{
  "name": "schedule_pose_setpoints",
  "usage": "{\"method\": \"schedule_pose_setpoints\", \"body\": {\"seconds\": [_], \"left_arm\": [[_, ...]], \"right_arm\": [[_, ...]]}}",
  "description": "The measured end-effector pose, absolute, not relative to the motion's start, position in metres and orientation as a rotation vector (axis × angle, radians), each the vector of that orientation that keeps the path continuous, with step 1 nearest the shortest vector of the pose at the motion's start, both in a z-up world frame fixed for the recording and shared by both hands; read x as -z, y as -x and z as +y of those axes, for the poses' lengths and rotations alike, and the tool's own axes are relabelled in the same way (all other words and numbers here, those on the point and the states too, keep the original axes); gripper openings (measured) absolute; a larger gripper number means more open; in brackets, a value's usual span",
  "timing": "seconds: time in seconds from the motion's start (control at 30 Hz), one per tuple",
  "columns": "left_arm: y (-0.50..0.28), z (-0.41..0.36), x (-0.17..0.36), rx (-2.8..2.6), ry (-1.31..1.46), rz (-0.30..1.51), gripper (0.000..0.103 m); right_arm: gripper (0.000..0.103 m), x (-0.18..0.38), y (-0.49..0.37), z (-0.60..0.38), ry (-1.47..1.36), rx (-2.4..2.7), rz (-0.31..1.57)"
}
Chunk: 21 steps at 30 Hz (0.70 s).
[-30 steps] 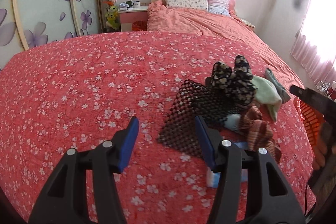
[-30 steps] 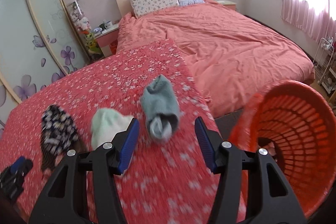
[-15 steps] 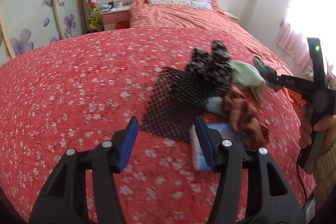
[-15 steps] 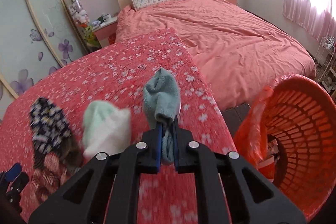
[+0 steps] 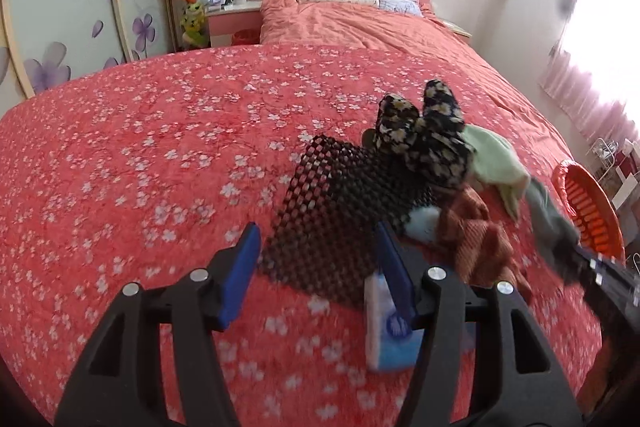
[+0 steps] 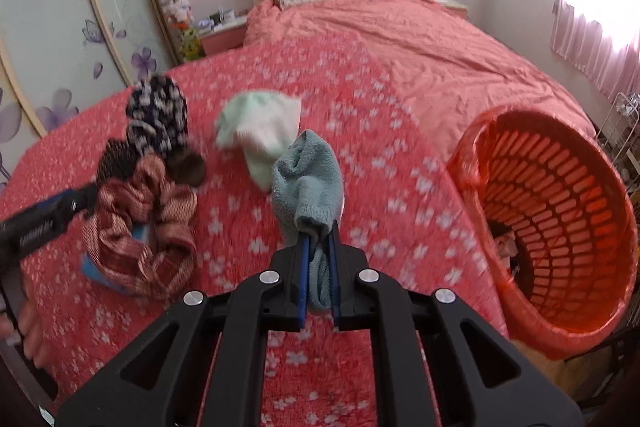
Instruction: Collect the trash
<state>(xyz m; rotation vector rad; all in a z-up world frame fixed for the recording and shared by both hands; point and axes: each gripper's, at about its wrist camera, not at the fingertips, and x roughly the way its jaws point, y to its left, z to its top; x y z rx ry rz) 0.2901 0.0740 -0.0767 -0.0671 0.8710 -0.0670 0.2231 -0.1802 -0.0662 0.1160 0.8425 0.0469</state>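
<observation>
Left tool (image 5: 316, 267): jaws opening, nothing pressed between them; it hovers over the mesh, with the tissue pack at its right finger.
Mesh (image 5: 340, 203): black open netting, flat on the bed (image 5: 140, 155); likely light and floppy, best pinched at a free edge.
Tissue pack (image 5: 386, 343): blue-white, soft, probably slick wrapper; take it across the narrow sides.
Scarf (image 6: 140, 227): brown woven heap; limp, any fold should serve.
Pale sock (image 6: 260, 131): lies on the bed, soft and light.
Right tool (image 6: 318, 247): closed on the grey sock.
Grey sock (image 6: 308, 179): held by its cuff end, clear of the bed; soft, so grip likely secure.
Basket (image 6: 600, 211): orange, slotted, bag-lined, beside the bed; some scraps show at the bottom, too unclear to identify.
</observation>
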Motion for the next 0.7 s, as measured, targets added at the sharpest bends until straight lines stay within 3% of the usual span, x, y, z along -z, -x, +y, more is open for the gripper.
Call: {"method": "schedule_pose_setpoints", "body": {"seconds": [0.13, 0.17, 0.2, 0.27, 0.33, 0.63, 0.7], "left_arm": [[-0.305, 0.071, 0.086, 0.062, 0.061, 0.9, 0.058], [-0.308, 0.072, 0.089, 0.068, 0.069, 0.909, 0.053], [-0.31, 0.073, 0.09, 0.07, 0.068, 0.908, 0.047], [-0.311, 0.075, 0.09, 0.062, 0.047, 0.901, 0.009], [-0.309, 0.083, 0.09, 0.084, 0.081, 0.91, 0.001], [-0.285, 0.131, 0.086, 0.037, 0.117, 0.892, 0.002], [-0.283, 0.129, 0.079, 0.059, 0.148, 0.866, 0.017]], "right_arm": [[0.009, 0.07, -0.226, -0.184, -0.128, -0.042, 0.856], [0.009, 0.071, -0.226, -0.184, -0.131, -0.042, 0.859], [0.009, 0.072, -0.225, -0.185, -0.132, -0.042, 0.859], [0.009, 0.073, -0.225, -0.185, -0.131, -0.043, 0.858], [0.009, 0.073, -0.223, -0.184, -0.126, -0.043, 0.854], [0.009, 0.072, -0.221, -0.171, -0.111, -0.067, 0.844], [0.009, 0.073, -0.222, -0.171, -0.11, -0.067, 0.848]]}}
